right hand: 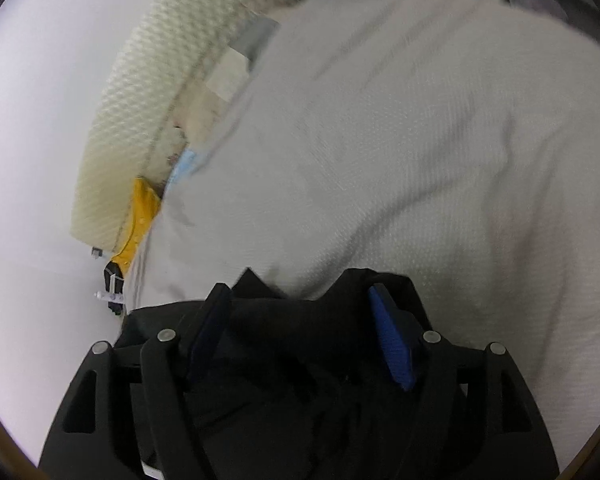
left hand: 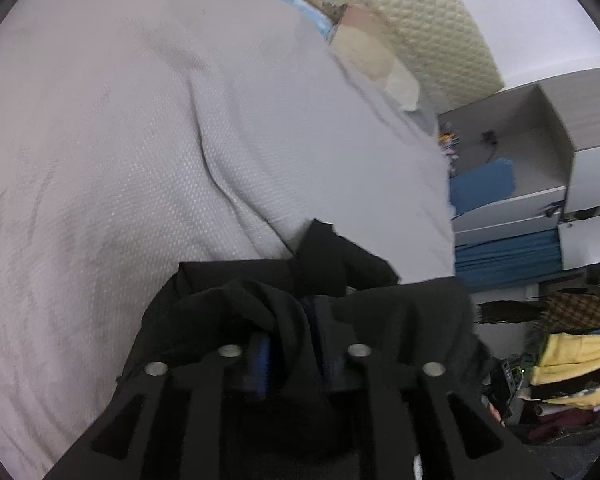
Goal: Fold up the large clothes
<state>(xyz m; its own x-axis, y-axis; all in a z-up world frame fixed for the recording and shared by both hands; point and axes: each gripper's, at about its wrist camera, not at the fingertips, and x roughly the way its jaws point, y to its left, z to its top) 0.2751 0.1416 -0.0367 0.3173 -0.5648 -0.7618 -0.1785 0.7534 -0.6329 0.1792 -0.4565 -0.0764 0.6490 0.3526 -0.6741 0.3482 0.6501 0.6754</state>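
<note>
There are two claws, the left claw (left hand: pixel 296 360) and the right claw (right hand: pixel 304 340), and one black garment (left hand: pixel 340 264) bunched between their fingers. One bed with a pale grey cover (left hand: pixel 140 140) lies under it, with one quilted cream headboard (left hand: pixel 420 20) behind. Off to the side stand one white shelf unit (left hand: pixel 548 128) and one pile of folded clothes (left hand: pixel 572 360)

You are in a home bedroom: a bed with a pale sheet (left hand: pixel 148 128), a quilted headboard (left hand: pixel 432 28) behind the bed, white shelves (left hand: pixel 548 152) and piled clothes (left hand: pixel 572 360) beside the bed.
</note>
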